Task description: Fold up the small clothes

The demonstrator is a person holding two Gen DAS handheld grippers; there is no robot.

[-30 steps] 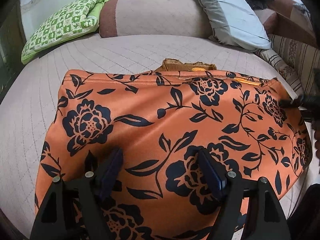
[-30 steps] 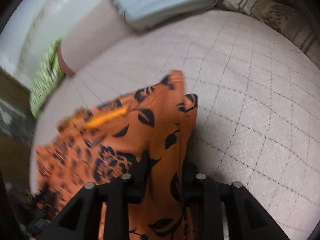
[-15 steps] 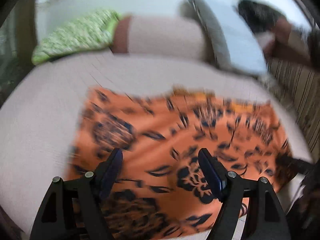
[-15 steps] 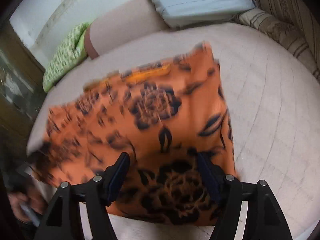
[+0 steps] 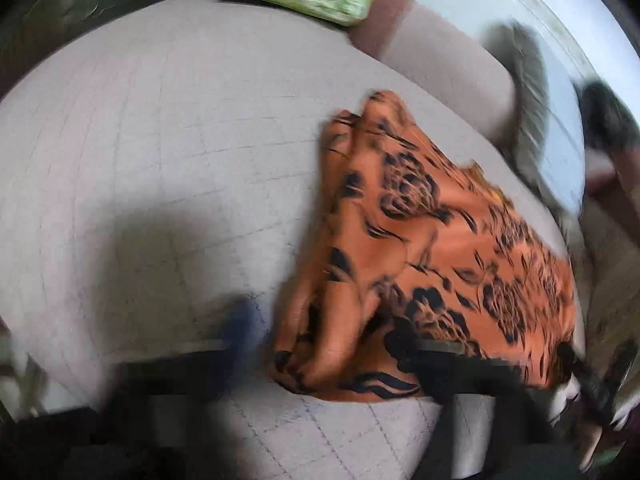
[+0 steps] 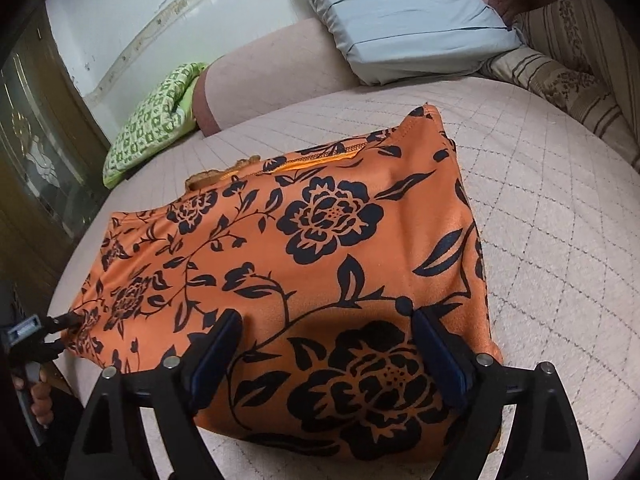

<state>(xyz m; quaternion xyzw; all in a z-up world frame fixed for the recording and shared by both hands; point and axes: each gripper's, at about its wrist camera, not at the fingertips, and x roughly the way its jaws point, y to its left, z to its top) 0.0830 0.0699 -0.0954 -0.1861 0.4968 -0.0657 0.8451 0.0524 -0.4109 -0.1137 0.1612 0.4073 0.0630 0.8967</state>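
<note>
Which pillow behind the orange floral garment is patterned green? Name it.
The green-and-white checked pillow, farthest left in the right wrist view; the plain pale blue pillow and the beige striped cushion lie further right.

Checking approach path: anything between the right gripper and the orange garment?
Nothing visible. The right gripper hangs open directly over the orange floral garment, which lies flat on the quilted bed. The pillows sit beyond its far edge.

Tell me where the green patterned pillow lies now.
In the right wrist view, the green patterned pillow lies far left on the bed, against the beige bolster, beyond the orange floral garment.
</note>
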